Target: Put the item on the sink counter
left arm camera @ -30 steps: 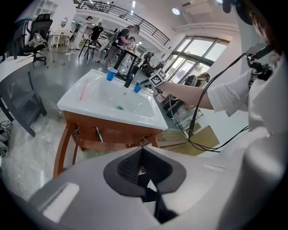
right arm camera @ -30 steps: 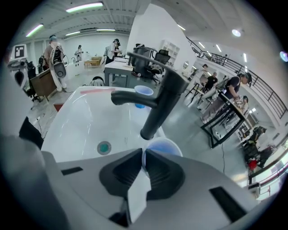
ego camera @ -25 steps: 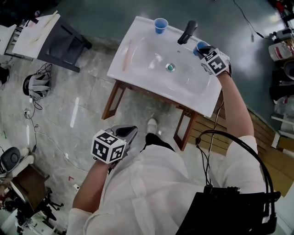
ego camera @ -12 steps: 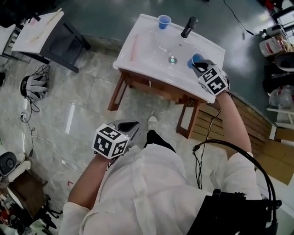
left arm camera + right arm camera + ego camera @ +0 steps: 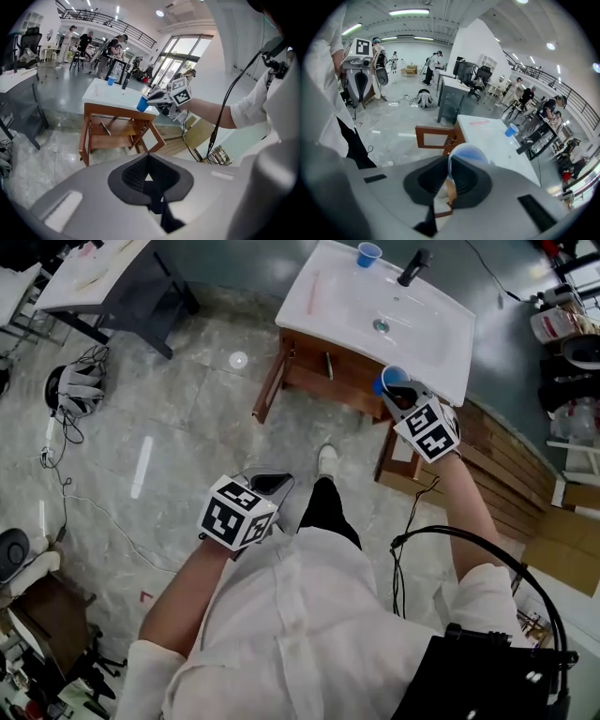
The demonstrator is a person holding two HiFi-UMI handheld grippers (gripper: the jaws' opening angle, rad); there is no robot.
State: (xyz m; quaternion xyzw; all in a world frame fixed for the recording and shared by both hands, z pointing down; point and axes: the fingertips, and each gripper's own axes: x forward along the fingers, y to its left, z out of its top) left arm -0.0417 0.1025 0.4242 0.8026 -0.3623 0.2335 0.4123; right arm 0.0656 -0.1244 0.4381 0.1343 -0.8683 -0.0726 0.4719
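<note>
Hanging in the air just off the front edge of the sink counter (image 5: 347, 306), near its right corner, a blue cup (image 5: 392, 381) is being gripped by the right gripper (image 5: 398, 395). In the right gripper view the cup (image 5: 467, 152) is being pinched by its wall between the two clenched jaws of that gripper (image 5: 450, 180), one jaw inside the rim and one outside, with the mouth tilted toward the counter. No part of the cup is touching the counter.

A second blue cup (image 5: 368, 254) is being carried upright at the counter's back edge, just beside a black faucet (image 5: 414, 266). A pink strip-like item (image 5: 312, 292) is lying along the counter's left edge, and the basin's drain (image 5: 381, 325) is showing near the middle. The white counter is being borne by a brown wooden stand (image 5: 323, 371).

The left gripper (image 5: 267, 482) is being held low, close to the person's white shirt (image 5: 309, 615) and well apart from the counter. In the left gripper view its jaws (image 5: 149, 176) are being pressed together with nothing between them.

A dark table (image 5: 122, 282) is standing on the grey floor, well to the left of the counter.
</note>
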